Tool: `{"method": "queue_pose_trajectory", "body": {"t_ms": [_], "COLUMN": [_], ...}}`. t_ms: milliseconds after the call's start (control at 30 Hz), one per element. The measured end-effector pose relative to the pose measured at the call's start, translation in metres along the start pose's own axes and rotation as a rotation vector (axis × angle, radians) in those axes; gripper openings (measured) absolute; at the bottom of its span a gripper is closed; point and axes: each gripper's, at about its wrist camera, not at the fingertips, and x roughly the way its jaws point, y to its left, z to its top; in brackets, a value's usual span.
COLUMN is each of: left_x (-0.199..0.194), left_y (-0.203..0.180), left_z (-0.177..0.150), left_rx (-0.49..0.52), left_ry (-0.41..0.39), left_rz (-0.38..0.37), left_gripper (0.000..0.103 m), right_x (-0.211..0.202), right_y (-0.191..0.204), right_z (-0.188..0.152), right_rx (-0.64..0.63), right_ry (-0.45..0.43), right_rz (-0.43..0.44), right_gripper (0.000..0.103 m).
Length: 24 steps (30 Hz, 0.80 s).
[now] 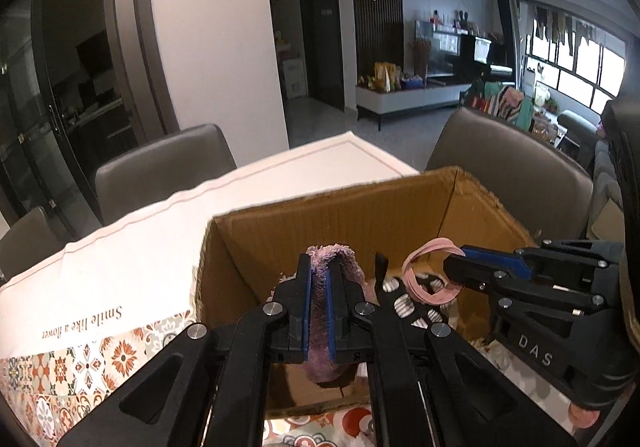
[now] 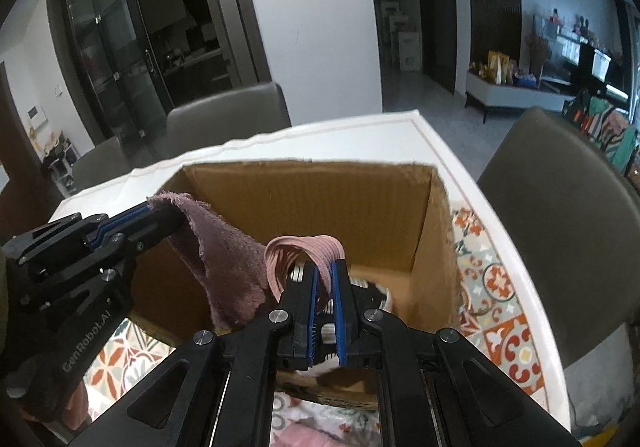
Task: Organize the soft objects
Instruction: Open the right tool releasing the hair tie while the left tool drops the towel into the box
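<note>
An open cardboard box (image 1: 320, 215) stands on a table under a white cloth (image 1: 160, 247) with a tiled flower pattern and the printed words "Smile like a flower". Grey chairs (image 1: 168, 167) stand behind the table at 11 and 2 o'clock in the left wrist view. The box's near wall rises just under both claws, and its far wall closes off 12 o'clock.

The left gripper (image 1: 319, 287) has its blue pads pressed together on a fuzzy mauve cloth (image 1: 320, 311). The cloth's edge sticks up past the fingertips at 12 o'clock, and the rest hangs down into the box, as the right wrist view shows (image 2: 228, 267).

The right gripper (image 2: 325, 287) pinches a pink ribbed band (image 2: 304, 247), which loops up above its tips at 12 o'clock. A black-and-white piece hangs below it inside the box (image 1: 408, 307); what it is cannot be told.

Both claws tilt downward over the box's open top, side by side, the right one at 3 o'clock of the left (image 1: 456, 271).
</note>
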Motion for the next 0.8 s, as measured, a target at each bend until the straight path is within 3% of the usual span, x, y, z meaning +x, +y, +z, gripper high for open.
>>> {"method": "queue_pose_trajectory", "body": {"t_ms": [100,300,500,800], "left_x": [0.002,-0.005,-0.024,-0.067], "left_y": [0.001,0.004,0.007,0.004], "left_z": [-0.004,-0.005,-0.007,-0.013], "left_rx": [-0.002,0.005,0.001,-0.036], "left_ry": [0.017,0.009,-0.01,-0.063], "left_rz": [0.008,0.022,0.077,0.098], "left_gripper": [0.032,0.043,0.045,0.045], "right_x": [0.006,0.006,-0.007,-0.052], "right_y": [-0.001,0.008,0.011,0.014], "right_z": [-0.003,-0.004,-0.004,-0.009], "right_rx": [-0.002,-0.05,-0.055,-0.024], "right_ry": [0.036,0.07,0.035,-0.054], "right_rz": [0.016,0.036,-0.017,-0.028], "right_gripper": [0.011,0.027,0.038,0.039]}}
